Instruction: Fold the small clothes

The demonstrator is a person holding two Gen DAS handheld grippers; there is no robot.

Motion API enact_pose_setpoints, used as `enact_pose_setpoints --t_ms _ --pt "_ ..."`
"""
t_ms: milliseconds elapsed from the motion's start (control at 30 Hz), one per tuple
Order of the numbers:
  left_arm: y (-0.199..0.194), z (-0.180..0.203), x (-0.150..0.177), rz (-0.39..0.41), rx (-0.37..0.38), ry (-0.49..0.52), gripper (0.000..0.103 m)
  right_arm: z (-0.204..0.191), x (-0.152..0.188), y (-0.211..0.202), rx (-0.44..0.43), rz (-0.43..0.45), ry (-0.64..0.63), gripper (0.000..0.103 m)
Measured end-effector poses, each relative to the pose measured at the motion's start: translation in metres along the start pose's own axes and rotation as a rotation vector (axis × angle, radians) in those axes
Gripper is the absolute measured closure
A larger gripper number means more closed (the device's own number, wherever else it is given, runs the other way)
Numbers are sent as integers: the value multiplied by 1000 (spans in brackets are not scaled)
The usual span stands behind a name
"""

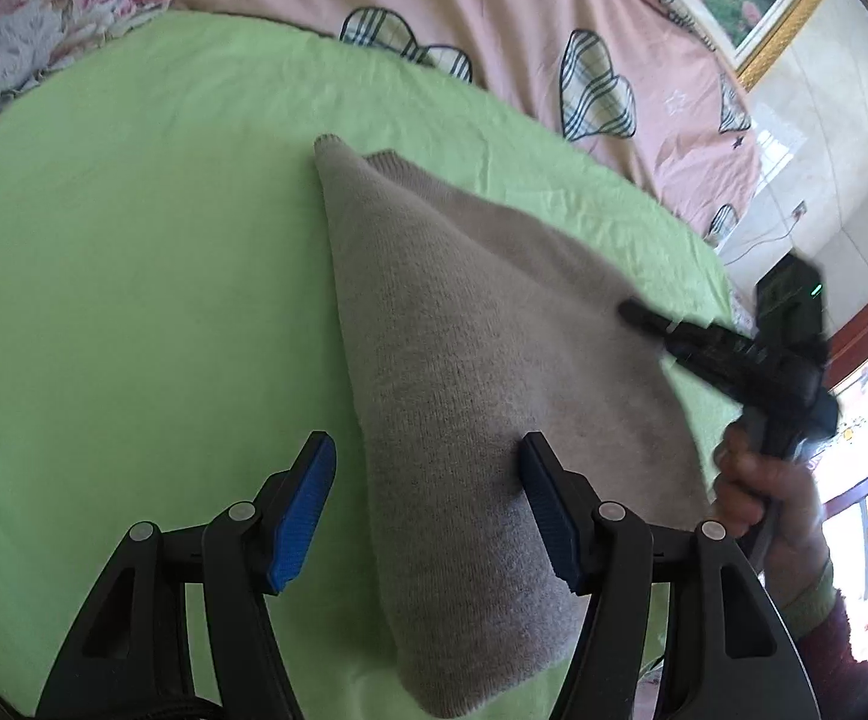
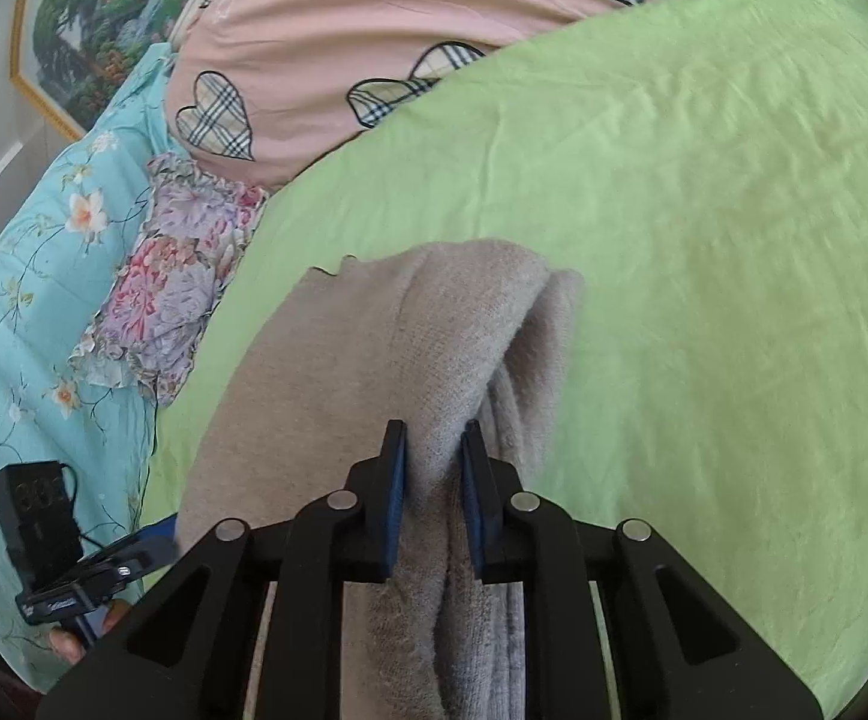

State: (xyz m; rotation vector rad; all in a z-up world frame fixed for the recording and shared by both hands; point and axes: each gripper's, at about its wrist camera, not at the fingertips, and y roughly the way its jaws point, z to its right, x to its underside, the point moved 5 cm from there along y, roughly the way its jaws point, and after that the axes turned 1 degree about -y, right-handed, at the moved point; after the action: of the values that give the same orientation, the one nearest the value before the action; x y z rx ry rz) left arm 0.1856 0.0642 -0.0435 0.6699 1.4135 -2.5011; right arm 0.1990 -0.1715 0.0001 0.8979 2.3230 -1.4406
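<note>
A beige knitted garment (image 1: 463,372) lies folded lengthwise on the green sheet (image 1: 134,252). My left gripper (image 1: 428,504) is open low over its near end. The right blue pad touches the knit and the left pad hangs over bare sheet beside the garment's edge. My right gripper (image 1: 628,309) comes in from the right, held by a hand (image 1: 751,498), with its tips at the garment's far side. In the right wrist view my right gripper (image 2: 434,456) is shut on a raised fold of the beige garment (image 2: 374,348), which bunches between the pads.
A pink quilt with plaid hearts (image 1: 493,18) borders the far side of the green sheet. A floral pillow (image 2: 176,276) and a turquoise flowered cover (image 2: 32,312) lie at one end. A framed picture (image 2: 86,18) hangs on the wall.
</note>
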Motion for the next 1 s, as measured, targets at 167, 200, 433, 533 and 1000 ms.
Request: enact_pose_setpoints --t_ms 167,200,433,533,1000 --pt "7 -1 5 0 -36 -8 33 -11 -30 -3 -23 5 -53 88" --pt "8 -2 7 -2 -31 -12 32 -4 -28 5 -3 -17 -51 88" --pt "1 5 20 11 -61 27 29 35 1 29 7 -57 86 85" --pt "-23 8 33 47 -80 83 30 33 9 0 8 -12 109 84" --pt "-14 18 97 58 -199 220 31 18 110 -51 4 -2 142 55"
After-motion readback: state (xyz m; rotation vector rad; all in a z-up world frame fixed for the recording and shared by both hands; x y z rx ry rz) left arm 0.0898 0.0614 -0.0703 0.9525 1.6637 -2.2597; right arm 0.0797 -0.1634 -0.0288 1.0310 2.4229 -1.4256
